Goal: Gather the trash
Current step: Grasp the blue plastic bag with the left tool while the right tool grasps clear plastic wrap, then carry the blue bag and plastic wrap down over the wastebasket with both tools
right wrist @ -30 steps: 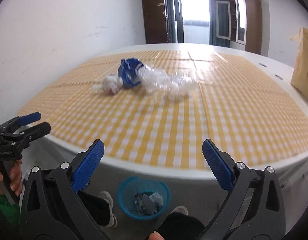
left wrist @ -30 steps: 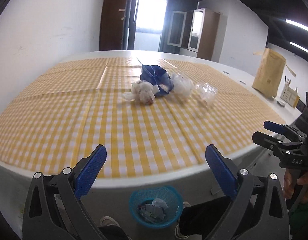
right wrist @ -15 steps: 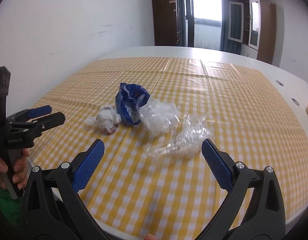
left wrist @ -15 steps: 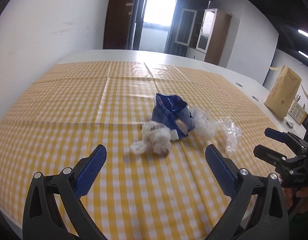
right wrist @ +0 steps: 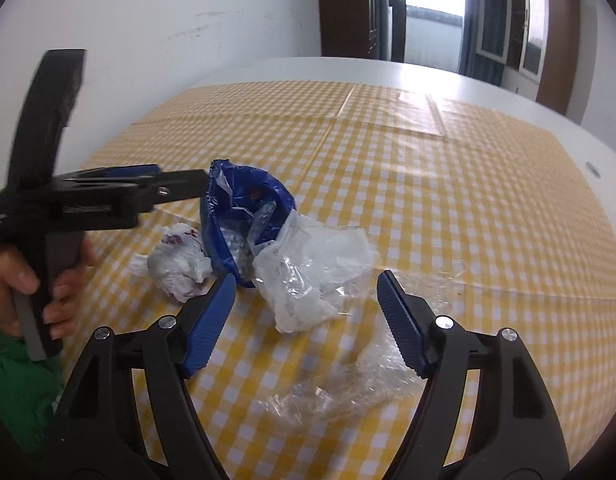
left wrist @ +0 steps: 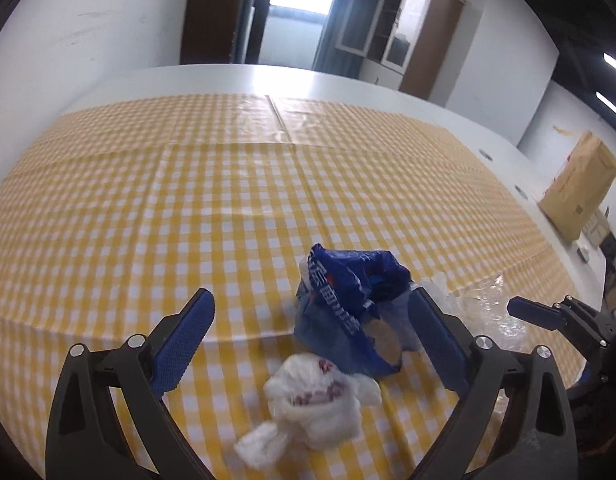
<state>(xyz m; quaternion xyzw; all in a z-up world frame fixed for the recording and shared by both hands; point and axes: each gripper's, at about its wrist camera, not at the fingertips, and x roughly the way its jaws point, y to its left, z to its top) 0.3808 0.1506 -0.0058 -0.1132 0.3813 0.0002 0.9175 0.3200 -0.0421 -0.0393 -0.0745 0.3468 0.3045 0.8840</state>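
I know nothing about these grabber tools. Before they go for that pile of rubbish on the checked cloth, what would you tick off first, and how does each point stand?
1. Left gripper open with nothing between its pads: ok.
2. Right gripper, whose jaws have just been closing, gripping nothing yet: ok.
3. White crumpled bag lies in front of the left gripper: ok.
4. Clear plastic wrap lies in front of the right gripper: ok.
5. Blue bag free of the other pieces: not ok, the clear bag lies against it.
6. A bin to drop things into is in view: not ok.
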